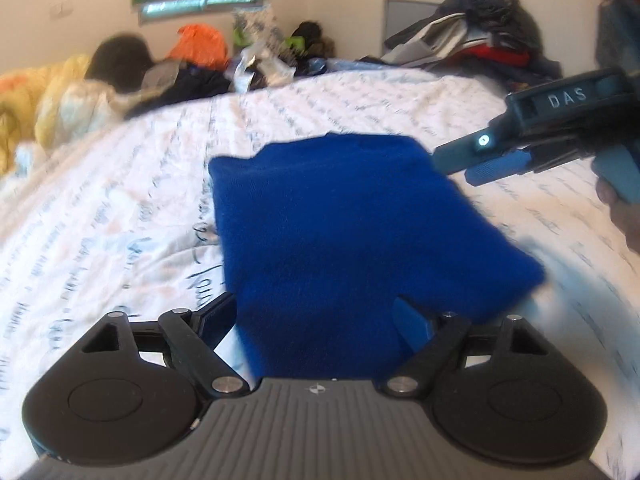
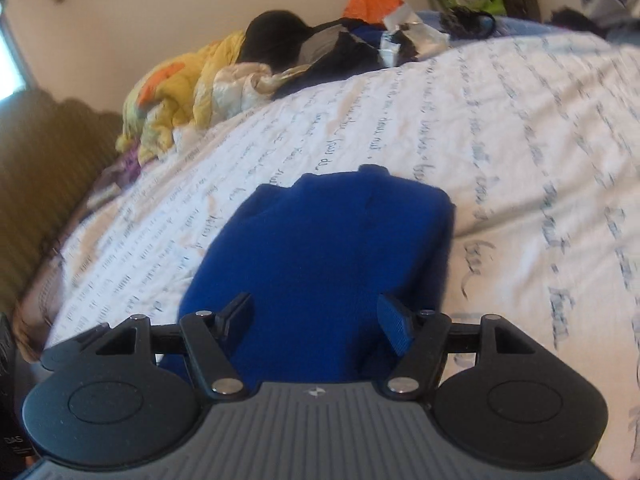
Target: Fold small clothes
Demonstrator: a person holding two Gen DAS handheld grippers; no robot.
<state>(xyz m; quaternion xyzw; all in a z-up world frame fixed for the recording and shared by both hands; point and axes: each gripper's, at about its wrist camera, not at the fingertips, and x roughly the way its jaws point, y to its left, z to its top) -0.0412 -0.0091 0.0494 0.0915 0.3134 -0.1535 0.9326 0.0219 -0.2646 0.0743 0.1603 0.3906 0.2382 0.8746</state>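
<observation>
A folded royal-blue knit garment (image 1: 344, 224) lies on the white bed sheet printed with handwriting (image 1: 120, 208). In the left wrist view my left gripper (image 1: 316, 316) is open, its fingers spread on either side of the garment's near edge. My right gripper (image 1: 460, 164) reaches in from the right at the garment's far right corner. In the right wrist view my right gripper (image 2: 316, 320) is open, fingers wide apart over the garment (image 2: 332, 248), which fills the gap between them.
Piles of clothes line the far side of the bed: yellow and orange bedding (image 1: 44, 104), dark clothes (image 1: 192, 80), an orange bag (image 1: 200, 46), a dark heap (image 1: 480, 28) at right. A brown headboard (image 2: 40, 184) stands at left.
</observation>
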